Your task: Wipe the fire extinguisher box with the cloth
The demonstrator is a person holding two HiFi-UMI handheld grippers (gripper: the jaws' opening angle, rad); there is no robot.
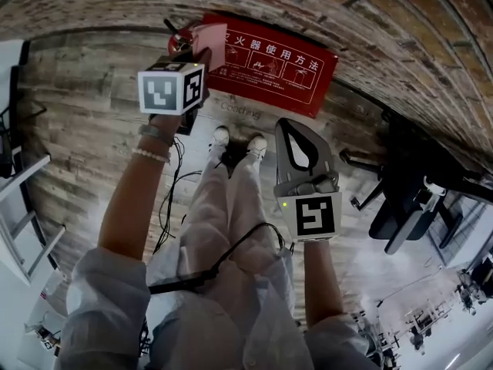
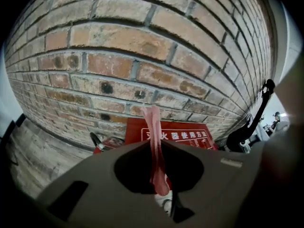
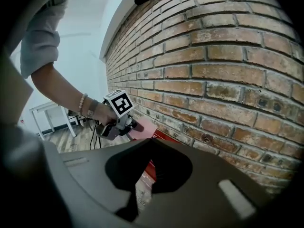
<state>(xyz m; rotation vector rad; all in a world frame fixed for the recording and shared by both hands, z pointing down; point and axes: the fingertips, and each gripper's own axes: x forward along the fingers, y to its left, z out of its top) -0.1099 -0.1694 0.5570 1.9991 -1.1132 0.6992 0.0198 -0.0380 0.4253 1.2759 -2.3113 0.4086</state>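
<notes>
The red fire extinguisher box [image 1: 269,64], with white print on its face, stands on the wooden floor against the brick wall. It also shows in the left gripper view [image 2: 183,133], and a sliver of the box [image 3: 151,167] appears in the right gripper view. My left gripper [image 1: 202,56] is held out over the box's left end, shut on a pink cloth [image 1: 212,43]. The cloth [image 2: 154,127] stands up between its jaws. My right gripper [image 1: 287,123] hangs shut and holds nothing, nearer to me than the box's right part. From it I see the left gripper [image 3: 134,125] and the cloth [image 3: 144,127].
A red extinguisher [image 1: 179,43] stands at the box's left end. The person's white shoes [image 1: 239,141] are just in front of the box. Cables [image 1: 173,183] trail on the floor at left. A black chair [image 1: 408,199] stands at the right, a white rack [image 1: 23,206] at far left.
</notes>
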